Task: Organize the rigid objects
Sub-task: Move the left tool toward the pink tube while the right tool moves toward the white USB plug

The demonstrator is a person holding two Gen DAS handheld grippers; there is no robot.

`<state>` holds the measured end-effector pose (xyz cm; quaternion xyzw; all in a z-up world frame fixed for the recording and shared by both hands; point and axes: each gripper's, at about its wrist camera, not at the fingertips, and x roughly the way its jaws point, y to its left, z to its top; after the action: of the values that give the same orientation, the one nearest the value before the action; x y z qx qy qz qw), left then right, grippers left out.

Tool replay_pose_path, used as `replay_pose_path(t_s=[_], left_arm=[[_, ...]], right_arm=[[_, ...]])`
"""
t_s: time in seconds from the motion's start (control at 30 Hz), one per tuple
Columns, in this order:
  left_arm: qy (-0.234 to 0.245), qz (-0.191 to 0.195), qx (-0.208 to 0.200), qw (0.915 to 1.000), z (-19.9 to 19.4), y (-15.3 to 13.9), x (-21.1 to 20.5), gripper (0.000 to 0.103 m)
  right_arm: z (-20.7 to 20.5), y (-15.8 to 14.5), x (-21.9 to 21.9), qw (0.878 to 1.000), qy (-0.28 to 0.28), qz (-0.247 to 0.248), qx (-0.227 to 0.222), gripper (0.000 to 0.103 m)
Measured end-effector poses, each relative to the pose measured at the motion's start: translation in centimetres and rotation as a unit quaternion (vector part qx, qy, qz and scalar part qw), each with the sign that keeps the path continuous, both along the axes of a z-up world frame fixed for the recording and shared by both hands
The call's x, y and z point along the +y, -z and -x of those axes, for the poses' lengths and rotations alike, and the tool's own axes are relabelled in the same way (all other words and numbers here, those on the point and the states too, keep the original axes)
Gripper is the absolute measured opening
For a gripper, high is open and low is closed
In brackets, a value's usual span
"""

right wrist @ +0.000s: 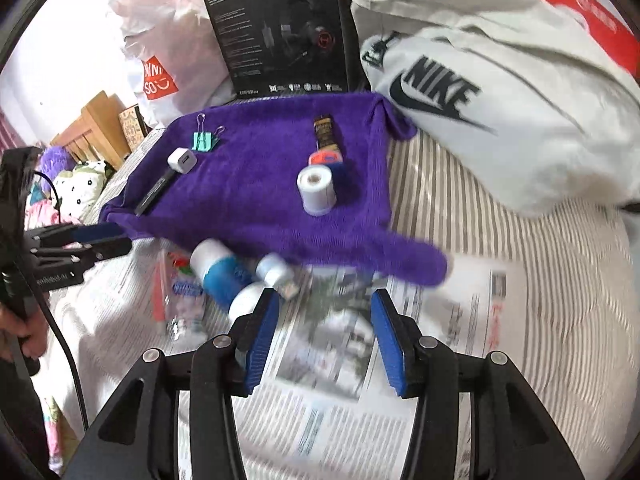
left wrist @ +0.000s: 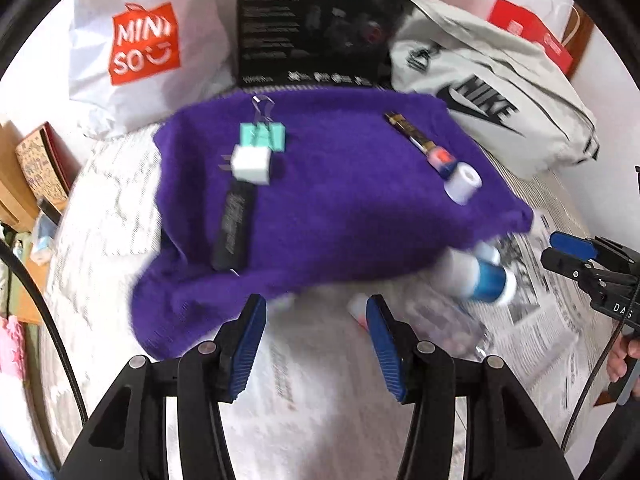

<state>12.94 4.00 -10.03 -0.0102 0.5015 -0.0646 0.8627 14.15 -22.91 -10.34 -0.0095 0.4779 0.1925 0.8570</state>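
Observation:
A purple cloth (left wrist: 340, 184) (right wrist: 272, 184) lies on the bed and carries a teal binder clip (left wrist: 266, 136) (right wrist: 206, 140), a white charger plug (left wrist: 251, 165) (right wrist: 182, 161), a black pen-like stick (left wrist: 236, 228) (right wrist: 154, 196), a dark tube (left wrist: 412, 134) (right wrist: 326, 134), an orange-and-blue piece (left wrist: 440, 159) (right wrist: 326, 158) and a white roll (left wrist: 463, 182) (right wrist: 317, 190). In front of the cloth lie a white-and-blue bottle (left wrist: 480, 276) (right wrist: 218, 266), a small white bottle (right wrist: 276, 270) and a clear packet (right wrist: 176, 300). My left gripper (left wrist: 316, 344) is open over the bed. My right gripper (right wrist: 326, 340) is open above newspaper.
Newspaper (right wrist: 332, 380) (left wrist: 536, 292) covers the striped bedding. Behind the cloth stand a black headset box (left wrist: 316, 24) (right wrist: 280, 28), a white Miniso bag (left wrist: 140, 48) and a grey Nike bag (right wrist: 500, 92) (left wrist: 492, 96). Plush toys (right wrist: 80, 188) sit at left.

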Motion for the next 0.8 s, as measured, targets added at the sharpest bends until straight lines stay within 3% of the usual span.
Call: replay_pose_path(t_s=[0.37,0.8], left_arm=[[0.026,0.001,0.03,0.9992,1.7,2.3,-3.6,0.05],[0.036,-0.049,0.033,0.9976,1.4,3.7,-5.3,0.05]], right_arm=[[3.5,1.2,-0.7,0.999,0.009,-0.03,0.021,0.048],[4.2,1.0,-0.2,0.999,0.0,-0.031,0.022,0.048]])
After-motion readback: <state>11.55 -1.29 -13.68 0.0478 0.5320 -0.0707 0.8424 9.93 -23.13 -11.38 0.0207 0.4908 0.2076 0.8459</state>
